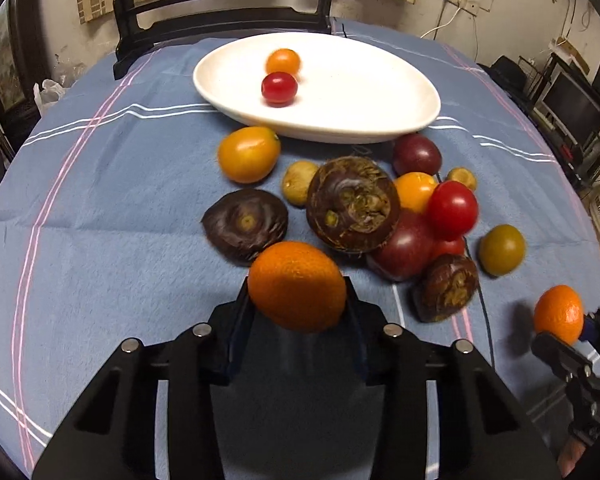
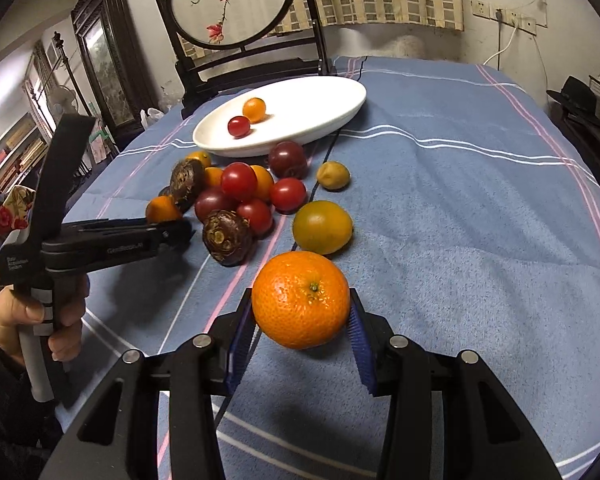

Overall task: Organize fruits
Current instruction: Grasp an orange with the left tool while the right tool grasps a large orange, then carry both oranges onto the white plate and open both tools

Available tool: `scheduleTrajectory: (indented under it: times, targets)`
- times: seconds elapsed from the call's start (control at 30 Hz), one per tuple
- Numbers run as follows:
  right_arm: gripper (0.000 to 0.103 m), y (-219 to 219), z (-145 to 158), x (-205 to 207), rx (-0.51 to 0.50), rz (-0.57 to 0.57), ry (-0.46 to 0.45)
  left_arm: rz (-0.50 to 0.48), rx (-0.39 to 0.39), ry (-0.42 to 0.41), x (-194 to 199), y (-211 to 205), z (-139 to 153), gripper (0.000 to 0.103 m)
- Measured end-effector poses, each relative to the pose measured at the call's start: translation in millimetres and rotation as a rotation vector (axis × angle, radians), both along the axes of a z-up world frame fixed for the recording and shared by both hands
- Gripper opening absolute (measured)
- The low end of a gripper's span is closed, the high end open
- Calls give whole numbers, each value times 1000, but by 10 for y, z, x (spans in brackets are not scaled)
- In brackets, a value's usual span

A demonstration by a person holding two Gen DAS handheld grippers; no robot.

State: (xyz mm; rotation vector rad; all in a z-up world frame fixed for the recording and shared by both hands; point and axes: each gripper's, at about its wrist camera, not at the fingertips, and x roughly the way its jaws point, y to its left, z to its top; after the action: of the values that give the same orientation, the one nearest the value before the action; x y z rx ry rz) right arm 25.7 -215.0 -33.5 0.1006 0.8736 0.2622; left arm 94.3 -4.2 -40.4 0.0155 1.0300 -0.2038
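My left gripper [image 1: 298, 300] is shut on an orange mandarin [image 1: 297, 285] and holds it above the cloth, in front of the fruit pile. My right gripper [image 2: 302, 316] is shut on a second mandarin [image 2: 301, 299], which also shows in the left wrist view [image 1: 559, 314]. A white oval plate [image 1: 380, 80] at the back holds a small orange fruit [image 1: 283, 61] and a red cherry tomato [image 1: 279, 88]. The pile on the cloth holds red tomatoes [image 1: 452, 204], dark water chestnuts [image 1: 352, 204], purple plums [image 1: 416, 155] and yellow-orange fruits [image 1: 249, 154].
The table is covered by a blue striped cloth [image 2: 460, 200]. A dark wooden screen stand [image 2: 236, 20] rises behind the plate. The left gripper and the hand holding it show at the left of the right wrist view [image 2: 100, 236]. A greenish-yellow fruit [image 2: 322, 226] lies just beyond my right gripper.
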Motion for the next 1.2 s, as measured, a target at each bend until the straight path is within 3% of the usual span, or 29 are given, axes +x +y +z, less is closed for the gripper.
scheduleTrajectory:
  times: [0.3, 0.6, 0.83, 1.07, 1.2]
  targets:
    - [45, 77, 344, 2, -3, 20, -85, -62, -39, -111, -265, 175, 510, 40]
    - [45, 279, 803, 372, -37, 46, -189, -70, -33, -190, 123, 130, 912, 41]
    - [45, 366, 825, 1095, -35, 47, -138, -29, -25, -170, 782, 107, 814, 41]
    - [45, 419, 455, 1898, -51, 12, 14, 27, 21, -94, 1443, 135, 503, 41]
    - [45, 462, 297, 2111, -55, 1, 53, 54, 24, -58, 1671, 193, 341, 41]
